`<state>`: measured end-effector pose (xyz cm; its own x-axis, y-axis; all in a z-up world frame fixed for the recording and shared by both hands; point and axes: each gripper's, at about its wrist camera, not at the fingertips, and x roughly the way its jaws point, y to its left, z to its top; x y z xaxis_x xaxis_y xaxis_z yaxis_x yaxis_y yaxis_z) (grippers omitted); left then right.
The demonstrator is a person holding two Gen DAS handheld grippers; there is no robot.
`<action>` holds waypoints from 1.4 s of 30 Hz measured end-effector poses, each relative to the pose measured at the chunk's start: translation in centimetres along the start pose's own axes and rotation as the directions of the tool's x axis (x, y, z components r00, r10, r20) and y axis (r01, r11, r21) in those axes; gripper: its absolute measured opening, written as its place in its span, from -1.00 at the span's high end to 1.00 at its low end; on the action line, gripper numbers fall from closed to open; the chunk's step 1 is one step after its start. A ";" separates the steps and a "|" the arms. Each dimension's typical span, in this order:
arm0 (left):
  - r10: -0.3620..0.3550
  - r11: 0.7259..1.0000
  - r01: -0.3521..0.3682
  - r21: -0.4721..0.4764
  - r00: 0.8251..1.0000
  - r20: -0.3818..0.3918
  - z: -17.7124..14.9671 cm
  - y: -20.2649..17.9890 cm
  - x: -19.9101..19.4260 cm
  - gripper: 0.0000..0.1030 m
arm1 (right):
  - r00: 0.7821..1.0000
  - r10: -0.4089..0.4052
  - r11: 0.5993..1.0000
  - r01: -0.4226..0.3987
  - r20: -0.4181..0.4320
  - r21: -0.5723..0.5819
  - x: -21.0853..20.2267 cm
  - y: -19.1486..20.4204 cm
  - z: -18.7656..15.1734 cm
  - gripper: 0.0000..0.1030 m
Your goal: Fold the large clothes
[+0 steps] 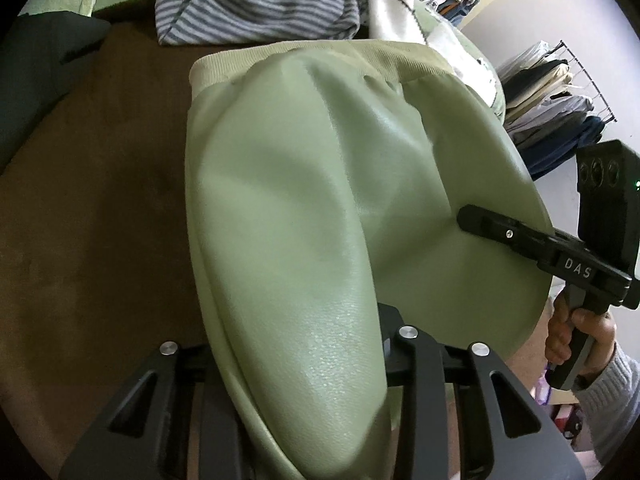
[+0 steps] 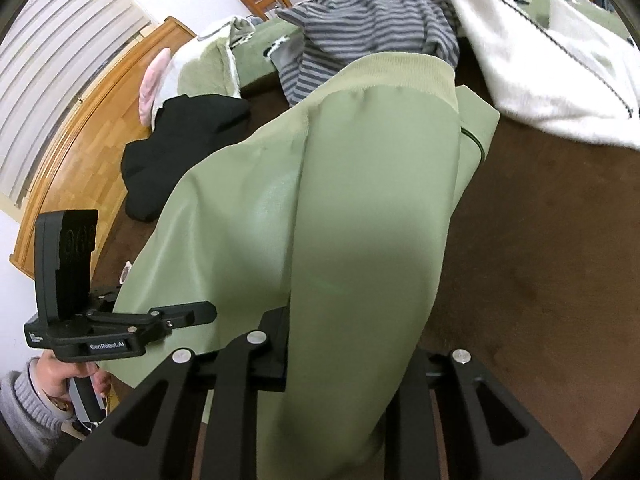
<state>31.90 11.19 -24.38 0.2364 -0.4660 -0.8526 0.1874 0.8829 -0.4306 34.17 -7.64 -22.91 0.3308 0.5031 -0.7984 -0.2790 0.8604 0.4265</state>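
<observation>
Soft, even indoor light; strong fisheye bending with dark corners.
The glossy pale green leather-look garment [image 1: 320, 208] shows a grainy sheen low down and a broad shadow across its lower half; the white knitted cloth [image 2: 540, 60] beyond it is motion-smeared.

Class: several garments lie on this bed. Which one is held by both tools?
The green jacket, pinched by the left tool and right tool; the striped top and black garment lie untouched.
</observation>
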 end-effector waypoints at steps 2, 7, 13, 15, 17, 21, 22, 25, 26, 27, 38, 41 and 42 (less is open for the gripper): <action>0.000 1.000 0.000 0.003 1.000 -0.003 -0.3 -0.7 -1.8 0.32 | 1.000 -0.006 1.000 0.006 -0.005 -0.014 -1.5 1.2 0.3 0.60; 0.004 1.000 -0.005 -0.007 1.000 -0.008 -2.2 -1.5 -6.2 0.32 | 1.000 -0.001 0.999 0.000 -0.017 -0.052 -4.9 3.8 0.3 0.60; 0.011 0.998 -0.009 -0.055 1.000 0.023 -4.2 -1.6 -9.0 0.32 | 0.999 0.012 0.993 -0.016 -0.035 -0.113 -6.5 5.9 0.4 0.60; 0.012 0.997 -0.009 -0.071 0.999 0.034 -4.3 -1.2 -9.5 0.33 | 0.999 0.024 0.990 -0.028 -0.038 -0.135 -6.6 6.7 0.7 0.60; 0.011 0.996 -0.006 -0.093 0.999 0.053 -4.7 -0.8 -10.4 0.33 | 0.999 0.034 0.988 -0.039 -0.038 -0.151 -6.6 7.5 0.9 0.60; 0.035 0.993 -0.025 -0.116 0.996 0.086 -5.1 0.4 -11.9 0.34 | 0.998 0.054 0.980 -0.061 -0.040 -0.188 -6.3 9.7 1.6 0.60; 0.039 0.992 -0.028 -0.121 0.995 0.094 -5.5 0.7 -12.5 0.34 | 0.998 0.058 0.978 -0.065 -0.040 -0.196 -6.2 10.2 1.8 0.60; 0.060 0.988 -0.042 -0.147 0.991 0.122 -6.1 2.0 -14.3 0.34 | 0.996 0.077 0.970 -0.087 -0.052 -0.228 -5.4 12.5 2.6 0.60; 0.070 0.986 -0.049 -0.158 0.989 0.132 -6.4 2.6 -15.1 0.34 | 0.995 0.083 0.966 -0.094 -0.058 -0.241 -5.1 13.4 2.8 0.60; 0.077 0.985 -0.054 -0.165 0.987 0.138 -6.6 3.0 -15.6 0.34 | 0.994 0.089 0.962 -0.102 -0.062 -0.255 -4.8 14.4 2.9 0.60; 0.211 0.931 -0.123 -0.345 0.950 0.231 -12.6 13.7 -25.4 0.34 | 0.966 0.190 0.875 -0.248 -0.176 -0.416 2.2 30.1 3.7 0.60; 0.254 0.903 -0.140 -0.406 0.936 0.243 -14.6 17.5 -27.5 0.34 | 0.952 0.214 0.841 -0.293 -0.219 -0.455 5.2 35.0 3.2 0.60; 0.266 0.896 -0.145 -0.421 0.932 0.245 -15.0 18.5 -28.0 0.34 | 0.947 0.221 0.830 -0.308 -0.233 -0.465 6.4 36.7 3.1 0.60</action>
<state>14.41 41.44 -12.88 0.5042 -0.2139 -0.8367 -0.2674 0.8826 -0.3867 28.83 27.39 -11.03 0.0414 0.6471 -0.7613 -0.7525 0.5214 0.4023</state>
